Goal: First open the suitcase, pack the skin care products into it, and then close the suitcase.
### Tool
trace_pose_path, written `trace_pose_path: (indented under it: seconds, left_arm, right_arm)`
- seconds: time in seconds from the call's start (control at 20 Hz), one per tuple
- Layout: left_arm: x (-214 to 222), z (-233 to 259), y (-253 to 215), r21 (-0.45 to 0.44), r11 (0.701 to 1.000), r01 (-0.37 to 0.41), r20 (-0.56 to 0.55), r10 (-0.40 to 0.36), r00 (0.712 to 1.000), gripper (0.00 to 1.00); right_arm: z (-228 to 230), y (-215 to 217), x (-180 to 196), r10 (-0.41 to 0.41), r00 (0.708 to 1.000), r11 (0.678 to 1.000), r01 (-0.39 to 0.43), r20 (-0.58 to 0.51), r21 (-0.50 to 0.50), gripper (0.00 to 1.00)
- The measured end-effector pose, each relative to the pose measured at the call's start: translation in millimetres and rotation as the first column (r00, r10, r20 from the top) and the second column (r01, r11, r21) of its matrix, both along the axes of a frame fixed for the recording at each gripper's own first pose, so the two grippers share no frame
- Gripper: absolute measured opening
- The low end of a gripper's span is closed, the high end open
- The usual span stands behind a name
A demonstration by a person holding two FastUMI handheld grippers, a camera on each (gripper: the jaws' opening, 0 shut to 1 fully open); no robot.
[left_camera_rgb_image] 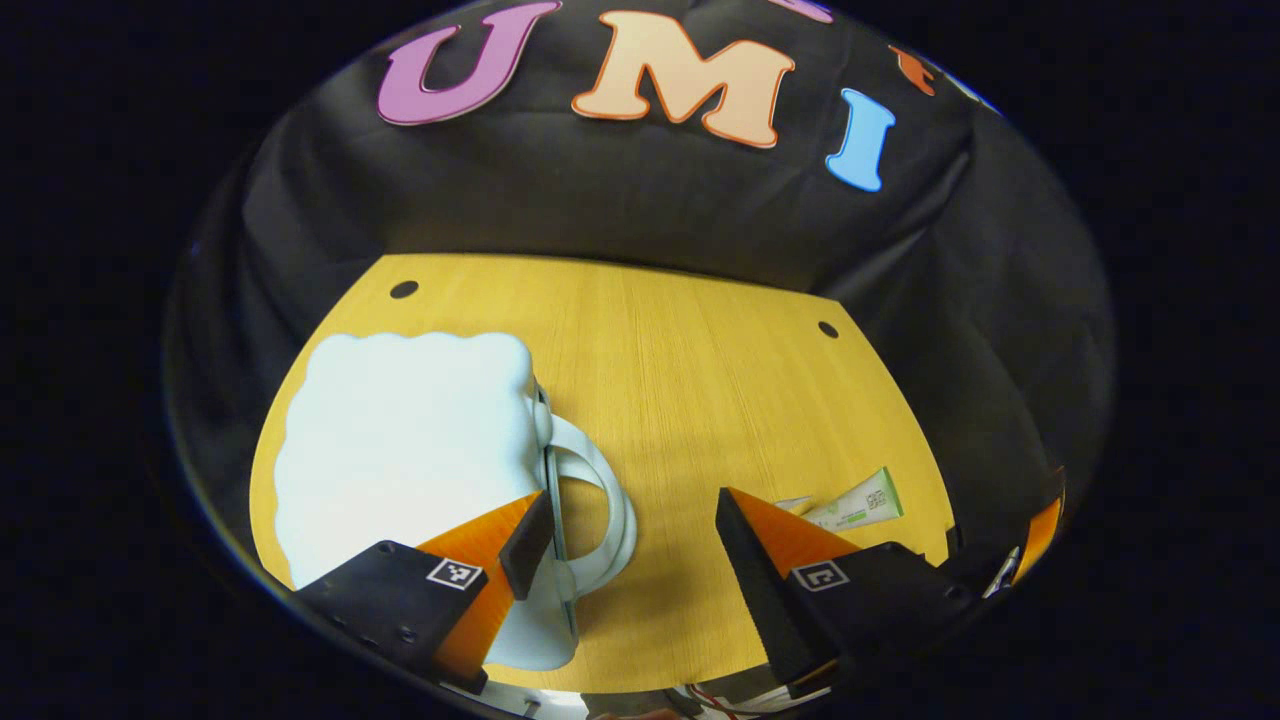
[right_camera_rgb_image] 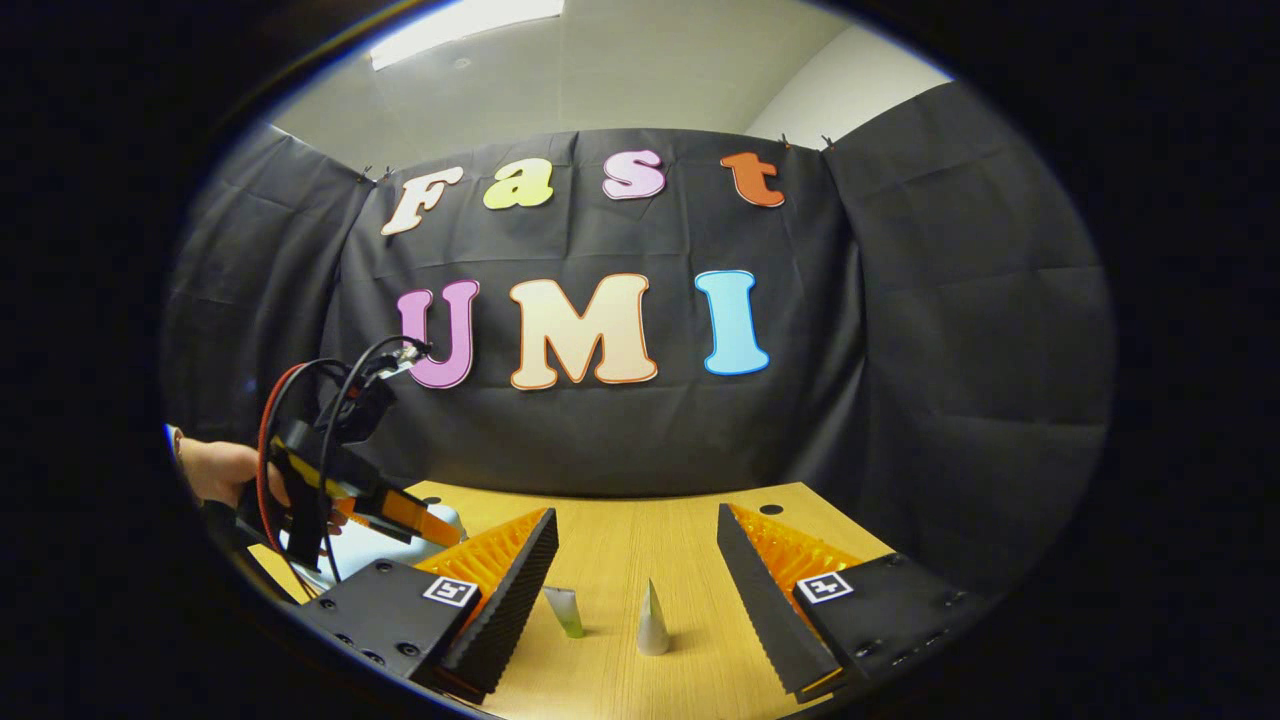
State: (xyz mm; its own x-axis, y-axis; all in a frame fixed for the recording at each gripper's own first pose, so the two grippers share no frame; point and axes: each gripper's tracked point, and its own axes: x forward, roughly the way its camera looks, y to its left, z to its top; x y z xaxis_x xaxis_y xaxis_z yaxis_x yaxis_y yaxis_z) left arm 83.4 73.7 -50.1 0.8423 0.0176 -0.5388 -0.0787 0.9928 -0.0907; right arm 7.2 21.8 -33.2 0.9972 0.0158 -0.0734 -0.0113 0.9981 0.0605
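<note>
- While its fingers stand wide apart and hold nothing, the left gripper (left_camera_rgb_image: 625, 540) hovers over a wooden table (left_camera_rgb_image: 700, 400) in the left gripper view, one finger over the edge of a pale blue suitcase (left_camera_rgb_image: 400, 450).
- Lying flat on the left part of the table in that view, the suitcase is closed, its white handle (left_camera_rgb_image: 610, 500) arching out from the side between the two fingers.
- Beyond the other finger, a white tube with green print (left_camera_rgb_image: 860, 502) lies flat on the wood, well apart from the suitcase, near the table's right edge.
- Seen from the right gripper view, the right gripper (right_camera_rgb_image: 632, 570) is likewise spread open and empty above the table's near edge.
- Between its fingers, two skin care tubes stand upright on the wood: a green-tipped tube (right_camera_rgb_image: 566, 610) just beside the left-hand finger, and a white cone-shaped tube (right_camera_rgb_image: 652, 622) near the middle.
- Farther off at the left of that view, a hand (right_camera_rgb_image: 215, 470) holds the left gripper, red and black cables (right_camera_rgb_image: 300, 400) looping from its top, above a corner of the suitcase.
- Black cloth hangs behind the table.
</note>
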Motion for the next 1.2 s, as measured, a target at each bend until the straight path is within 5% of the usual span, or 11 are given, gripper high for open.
trace_pose_path:
  seconds: [0.45,0.9,1.15,1.2]
  left_arm:
    - [42,-49,7,-0.047,0.997,-0.067,-0.271,0.052,0.961,0.93]
    - [55,-79,22,0.041,0.989,-0.144,-0.421,0.148,0.895,0.57]
    - [61,-96,29,0.070,0.983,-0.170,-0.459,0.182,0.870,0.46]
    - [61,-99,30,0.086,0.983,-0.164,-0.464,0.185,0.866,0.34]
  right_arm:
    - [-20,-23,-2,-0.051,0.997,0.999,0.051,-0.065,0.011,0.99]
    - [-35,-42,10,-0.086,0.991,0.995,0.091,-0.099,0.037,0.96]
    - [-35,-48,14,-0.089,0.991,0.996,0.092,-0.103,0.020,0.97]
    - [-36,-49,15,-0.090,0.990,0.996,0.092,-0.105,0.016,0.98]
